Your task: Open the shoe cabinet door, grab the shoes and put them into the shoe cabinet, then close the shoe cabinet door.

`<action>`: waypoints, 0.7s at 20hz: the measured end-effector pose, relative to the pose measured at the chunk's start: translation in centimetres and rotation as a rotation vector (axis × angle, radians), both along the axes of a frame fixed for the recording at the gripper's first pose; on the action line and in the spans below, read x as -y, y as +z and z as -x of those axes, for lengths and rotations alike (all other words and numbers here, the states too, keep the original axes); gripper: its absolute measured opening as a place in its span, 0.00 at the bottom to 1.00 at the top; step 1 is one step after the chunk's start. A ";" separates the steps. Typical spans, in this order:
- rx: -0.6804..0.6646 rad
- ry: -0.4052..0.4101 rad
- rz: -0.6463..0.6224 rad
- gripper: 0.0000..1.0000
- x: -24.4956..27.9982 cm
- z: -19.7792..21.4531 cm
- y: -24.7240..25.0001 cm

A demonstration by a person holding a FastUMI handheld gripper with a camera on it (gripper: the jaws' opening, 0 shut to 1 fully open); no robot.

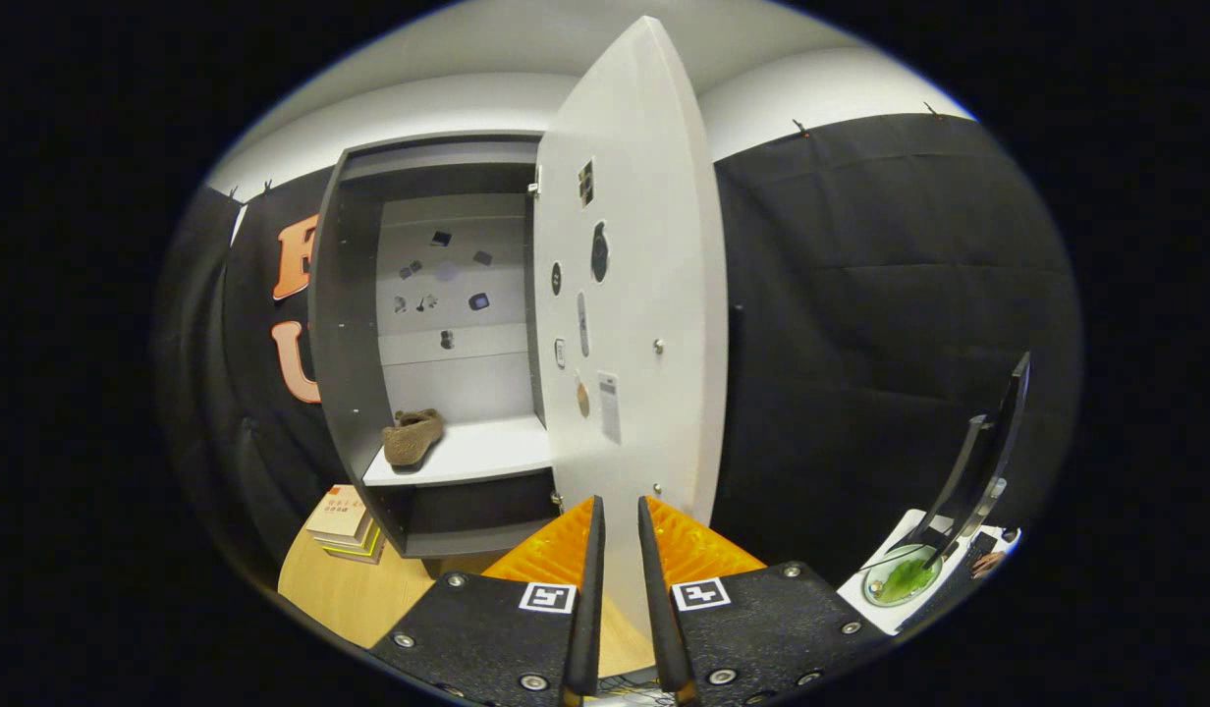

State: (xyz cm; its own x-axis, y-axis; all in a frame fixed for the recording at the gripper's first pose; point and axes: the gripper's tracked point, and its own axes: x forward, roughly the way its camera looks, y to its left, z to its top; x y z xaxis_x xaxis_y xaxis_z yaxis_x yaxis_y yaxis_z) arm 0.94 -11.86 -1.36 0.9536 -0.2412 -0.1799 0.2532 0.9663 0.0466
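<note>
The shoe cabinet point(355, 324) stands on the wooden table with its white door point(634, 245) swung wide open, inner face toward me. A brown fuzzy shoe point(412, 437) lies on the white shelf point(487, 452) inside, near the left wall. My gripper point(617, 513) sits low in front of the door's bottom part. Its fingers stand almost together with only a narrow slit between them, and nothing is held there. The door's lower face shows through that slit, just beyond the fingertips.
A stack of books point(345, 520) lies on the table left of the cabinet's base. To the right, a dark monitor point(988, 452) stands on a white surface next to a round dish with green contents point(902, 577). Black cloth hangs behind everything.
</note>
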 end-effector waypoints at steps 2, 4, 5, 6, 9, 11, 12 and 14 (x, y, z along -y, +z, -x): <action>-0.022 0.043 -0.012 0.22 -1.9 -0.2 -1.2; -0.052 0.091 -0.021 0.22 -3.9 -0.8 -3.2; -0.072 0.121 -0.027 0.22 -4.9 -0.9 -4.3; -0.101 0.157 -0.045 0.22 -6.2 -1.1 -5.8; -0.186 0.249 -0.085 0.22 -9.7 -1.7 -10.8; -0.244 0.287 -0.095 0.22 -11.2 -2.0 -14.4; -0.259 0.311 -0.111 0.22 -12.1 -2.1 -16.1; -0.334 0.351 -0.125 0.22 -13.8 -2.3 -19.8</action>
State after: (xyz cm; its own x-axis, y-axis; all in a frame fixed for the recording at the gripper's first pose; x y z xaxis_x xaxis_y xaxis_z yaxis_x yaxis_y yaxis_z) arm 3.27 1.92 -21.18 0.8591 0.1264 -0.4960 -0.0651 0.9882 0.1390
